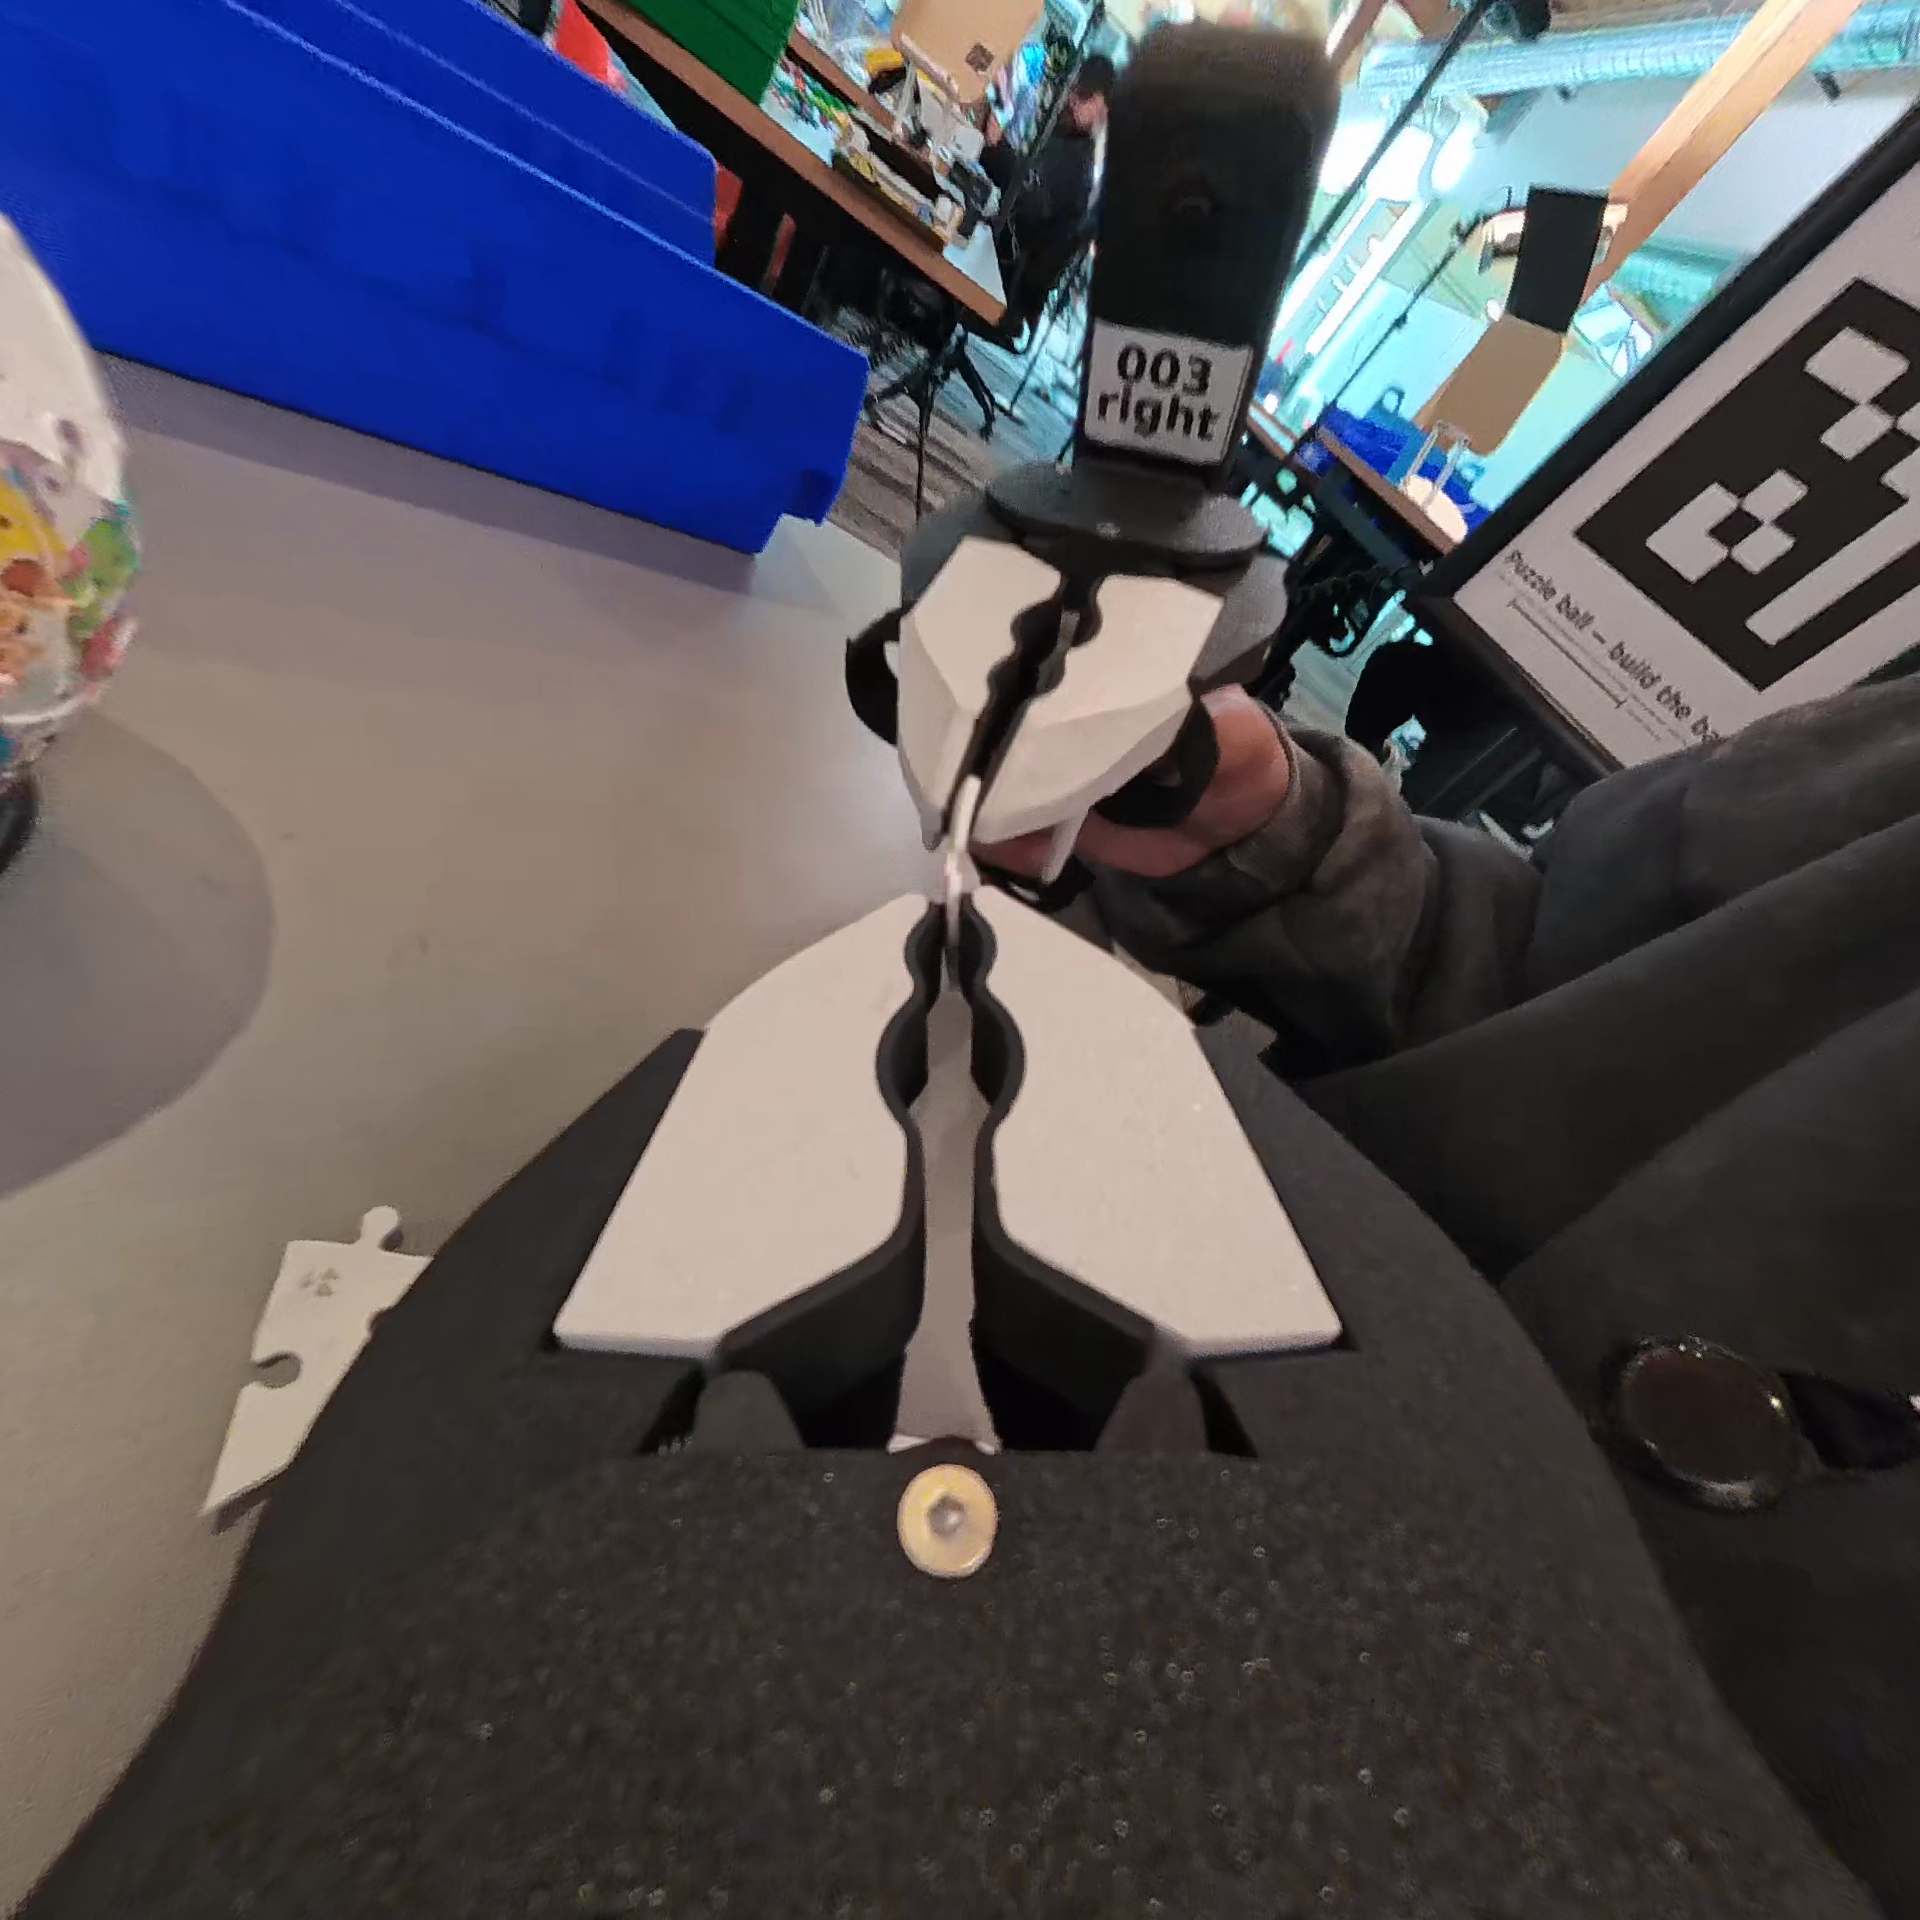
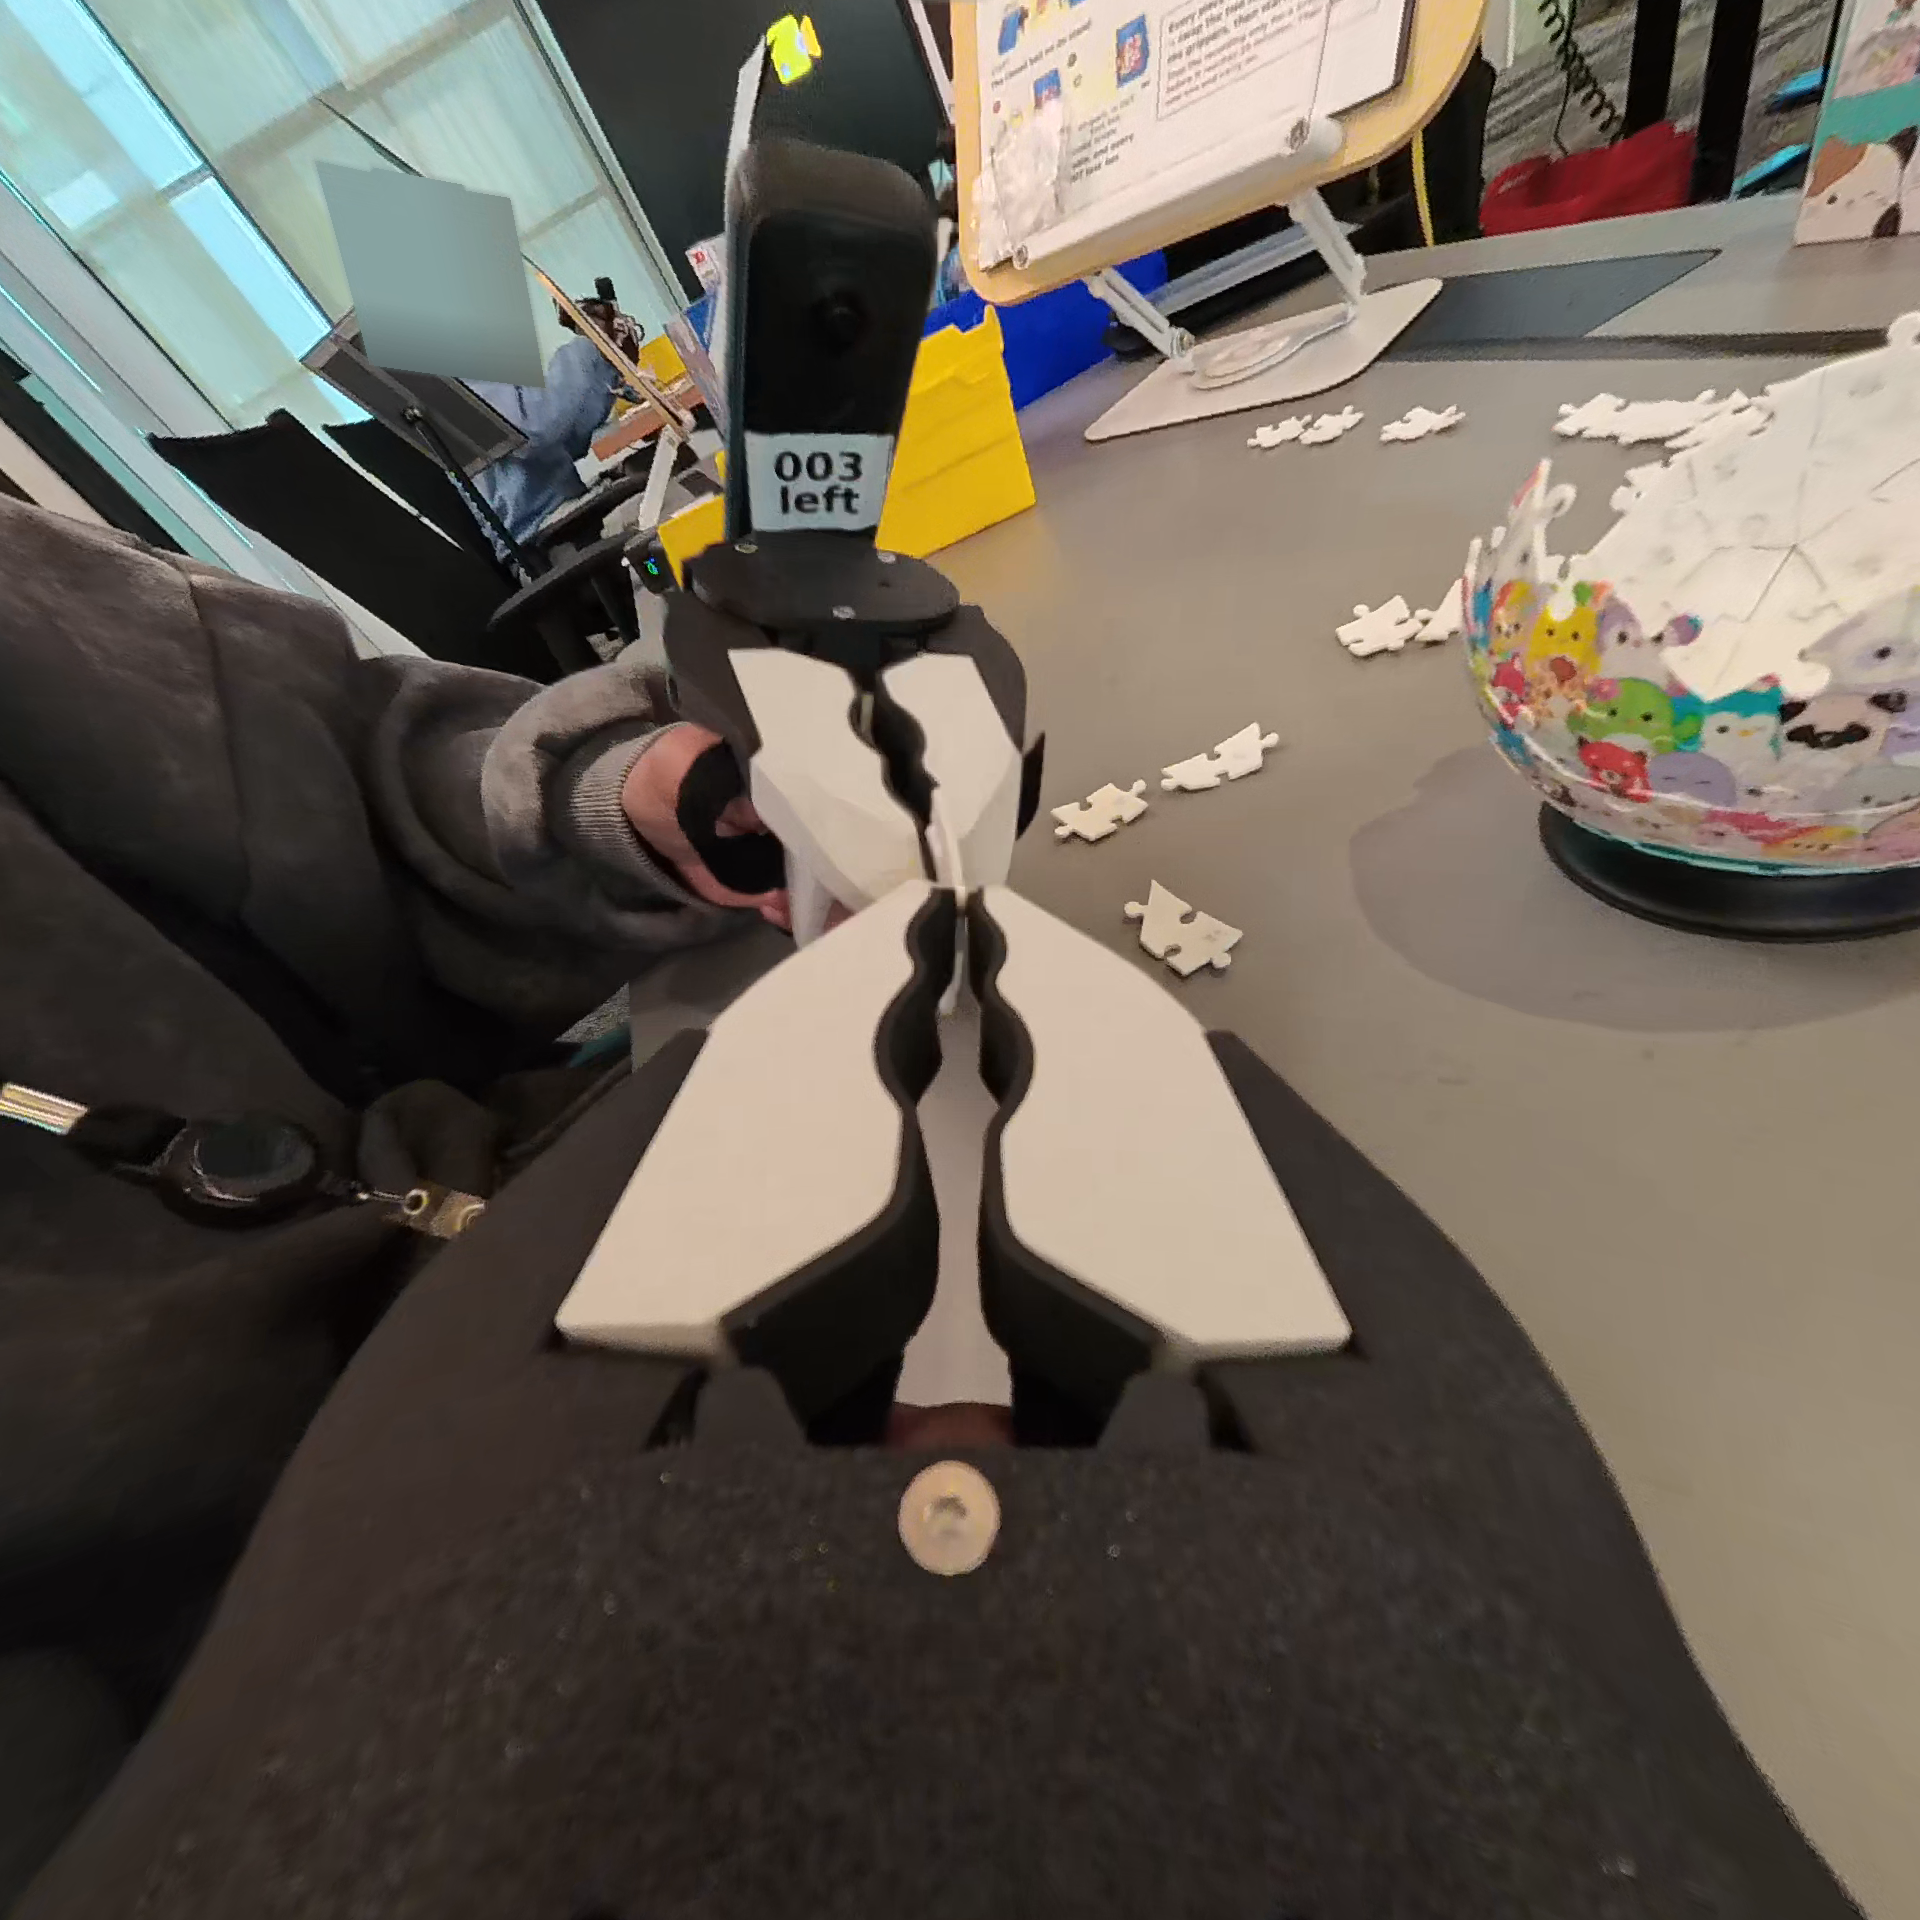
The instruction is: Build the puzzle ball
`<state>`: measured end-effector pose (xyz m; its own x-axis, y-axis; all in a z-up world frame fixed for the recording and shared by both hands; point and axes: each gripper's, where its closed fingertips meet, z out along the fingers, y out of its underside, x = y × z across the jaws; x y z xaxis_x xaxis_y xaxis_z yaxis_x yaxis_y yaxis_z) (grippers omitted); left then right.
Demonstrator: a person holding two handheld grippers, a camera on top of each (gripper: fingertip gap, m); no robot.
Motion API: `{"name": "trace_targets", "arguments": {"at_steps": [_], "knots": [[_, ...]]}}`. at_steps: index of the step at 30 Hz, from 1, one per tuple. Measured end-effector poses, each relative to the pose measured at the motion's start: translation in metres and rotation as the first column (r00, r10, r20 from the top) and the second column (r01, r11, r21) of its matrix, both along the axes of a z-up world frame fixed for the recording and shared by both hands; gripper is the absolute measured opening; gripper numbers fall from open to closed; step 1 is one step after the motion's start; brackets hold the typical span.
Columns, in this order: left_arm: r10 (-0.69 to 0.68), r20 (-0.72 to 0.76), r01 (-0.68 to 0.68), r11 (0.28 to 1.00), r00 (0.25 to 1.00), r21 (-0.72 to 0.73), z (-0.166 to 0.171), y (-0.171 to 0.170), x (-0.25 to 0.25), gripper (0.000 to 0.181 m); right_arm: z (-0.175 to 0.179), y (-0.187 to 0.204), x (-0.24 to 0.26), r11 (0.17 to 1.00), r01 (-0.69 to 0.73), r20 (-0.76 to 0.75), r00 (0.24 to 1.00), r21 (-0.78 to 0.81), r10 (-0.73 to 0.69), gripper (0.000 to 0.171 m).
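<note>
Left wrist view: the left gripper [image 1: 948, 914] has its jaws nearly together, pinching a thin white puzzle piece [image 1: 954, 852] edge-on at the tips. The right gripper [image 1: 961, 821] faces it tip to tip at 12 o'clock, jaws likewise closed on the same small piece, so both hold it between them above the grey table [image 1: 499, 831]. A loose white piece [image 1: 312, 1340] lies on the table at 8 o'clock, partly hidden behind the left gripper's body. At 9 o'clock, cut by the frame edge, is the puzzle ball [image 1: 52, 551]; blue bins [image 1: 416, 260] stand at 11 o'clock.

From the right wrist view the half-built puzzle ball [image 2: 1704, 707] sits on its dark stand [image 2: 1714, 883] at 2 o'clock, well apart from the grippers, colourful outside and white inside. Several loose pieces [image 2: 1184, 925] are scattered on the table between the ball and the grippers.
</note>
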<state>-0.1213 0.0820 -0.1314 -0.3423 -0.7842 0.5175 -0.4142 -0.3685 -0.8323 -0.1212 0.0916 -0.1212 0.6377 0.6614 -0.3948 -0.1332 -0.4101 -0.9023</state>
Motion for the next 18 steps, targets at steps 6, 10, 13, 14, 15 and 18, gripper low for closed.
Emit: {"name": "trace_targets", "arguments": {"at_steps": [6,10,13,14,15,18], "knots": [[-0.006,0.01,0.006,1.0,1.0,-0.011,0.002,0.005,-0.002,0.002,0.0,0.001,0.001,1.0,0.008,-0.005,1.0,0.007,-0.008,0.002],[0.048,0.018,-0.048,0.998,0.999,-0.033,0.003,0.029,-0.006,0.009,0.003,0.002,0.012,0.999,0.038,-0.032,0.999,0.007,-0.038,0.002],[0.047,0.014,-0.047,0.999,0.999,-0.015,0.001,0.032,-0.008,0.009,0.003,0.003,0.015,0.999,0.05,-0.036,0.998,0.009,-0.049,0.002],[0.036,0.014,-0.036,0.999,0.999,-0.013,0.001,0.029,-0.007,0.009,0.003,0.003,0.015,0.999,0.051,-0.033,0.998,0.009,-0.05,0.002],[0.023,0.011,-0.023,1.0,1.0,-0.008,0.0,0.025,-0.007,0.009,0.002,0.003,0.014,0.999,0.048,-0.028,0.998,0.006,-0.048,0.002],[-0.01,-0.005,0.01,0.999,1.0,0.04,-0.006,0.012,-0.005,0.009,0.001,0.003,0.012,0.999,0.042,-0.028,0.999,0.004,-0.041,0.002]]}}
